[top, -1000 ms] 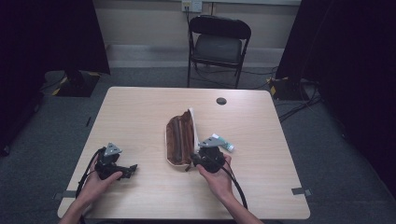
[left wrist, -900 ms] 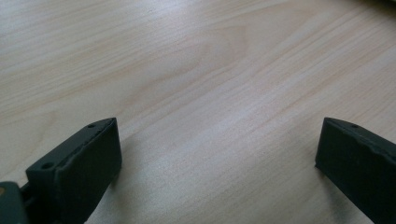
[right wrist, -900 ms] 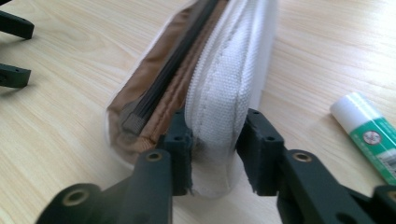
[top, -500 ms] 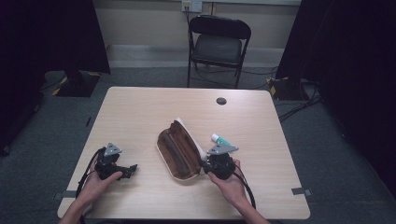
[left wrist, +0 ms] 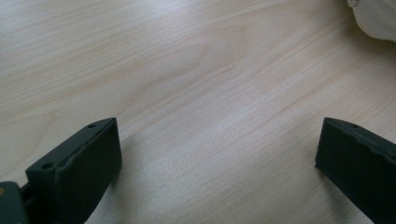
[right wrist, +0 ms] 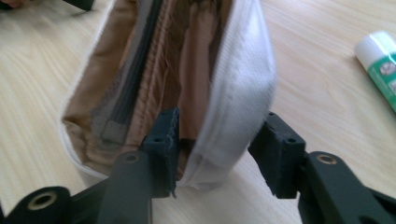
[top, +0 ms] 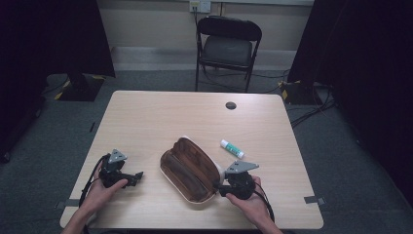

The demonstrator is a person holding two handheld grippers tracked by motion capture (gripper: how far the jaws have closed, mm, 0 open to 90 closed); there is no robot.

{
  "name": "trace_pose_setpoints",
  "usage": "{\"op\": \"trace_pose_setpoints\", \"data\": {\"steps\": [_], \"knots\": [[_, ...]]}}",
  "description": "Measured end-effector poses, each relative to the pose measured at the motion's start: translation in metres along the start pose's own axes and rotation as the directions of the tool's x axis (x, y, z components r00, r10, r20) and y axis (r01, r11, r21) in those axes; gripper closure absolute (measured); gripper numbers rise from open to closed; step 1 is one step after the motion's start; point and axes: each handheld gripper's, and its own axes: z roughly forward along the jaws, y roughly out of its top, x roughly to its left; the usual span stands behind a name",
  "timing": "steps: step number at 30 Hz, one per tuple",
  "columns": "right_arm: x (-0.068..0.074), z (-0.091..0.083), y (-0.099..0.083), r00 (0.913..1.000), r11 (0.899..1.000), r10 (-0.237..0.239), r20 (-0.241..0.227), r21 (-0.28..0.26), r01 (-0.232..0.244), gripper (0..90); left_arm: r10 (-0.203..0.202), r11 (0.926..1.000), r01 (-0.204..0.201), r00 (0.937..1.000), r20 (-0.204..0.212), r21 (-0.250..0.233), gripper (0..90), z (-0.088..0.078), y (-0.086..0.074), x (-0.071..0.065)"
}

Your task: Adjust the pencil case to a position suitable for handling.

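A white pouch (top: 190, 168) with a brown lining and a dark zipper lies open and slanted at the table's middle front. My right gripper (top: 219, 186) is at its near right end. In the right gripper view the pouch's white wall (right wrist: 243, 88) stands between the jaws of that gripper (right wrist: 217, 135), one jaw inside on the brown lining and one outside. The jaws have just been opening and now stand loose around the wall. My left gripper (top: 139, 175) rests on the table left of the pouch, open wide over bare wood (left wrist: 217, 135).
A white and green glue stick (top: 232, 148) lies just right of the pouch and also shows as a glue stick (right wrist: 380, 60) in the right gripper view. A small black disc (top: 231, 105) sits near the table's (top: 170, 117) far edge. A folding chair (top: 226, 48) stands behind it.
The pouch has swung from standing lengthwise to a slant and lies more open. My right gripper has moved right and toward the near edge, and its jaws have parted. The left gripper stayed put.
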Motion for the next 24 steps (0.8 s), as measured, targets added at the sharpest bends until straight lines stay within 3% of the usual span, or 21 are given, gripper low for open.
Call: {"op": "trace_pose_setpoints", "data": {"steps": [6, 10, 13, 18, 24], "knots": [[-0.004, -0.006, -0.006, 0.999, 0.999, 0.038, 0.022, -0.002, -0.038, 49.2, 0.003, 1.0, -0.003, 1.0, 0.0, 0.002, 0.0, 0.0, 0.0, 0.0], [-0.001, -0.008, -0.003, 0.9989, 1.0, 0.003, 0.046, -0.006, -0.003, 58.3, 0.002, 1.0, -0.002, 1.0, 0.0, -0.001, 0.0, 0.0, 0.0, 0.0], [-0.002, -0.01, -0.001, 0.9979, 1.0, 0.009, 0.064, -0.016, -0.008, 63.5, 0.004, 1.0, -0.004, 1.0, 0.001, -0.001, 0.0, 0.0, 0.0, 0.0], [-0.017, -0.011, 0.003, 0.9944, 0.999, 0.035, 0.1, -0.028, -0.032, 71.4, 0.002, 1.0, -0.002, 1.0, 0.0, -0.001, 0.0, 0.0, 0.0, 0.0], [-0.04, 0.0, 0.013, 0.9881, 0.997, 0.069, 0.138, -0.056, -0.062, 73.6, 0.004, 1.0, -0.004, 1.0, 0.001, 0.0, 0.0, 0.0, 0.0, 0.0]]}}
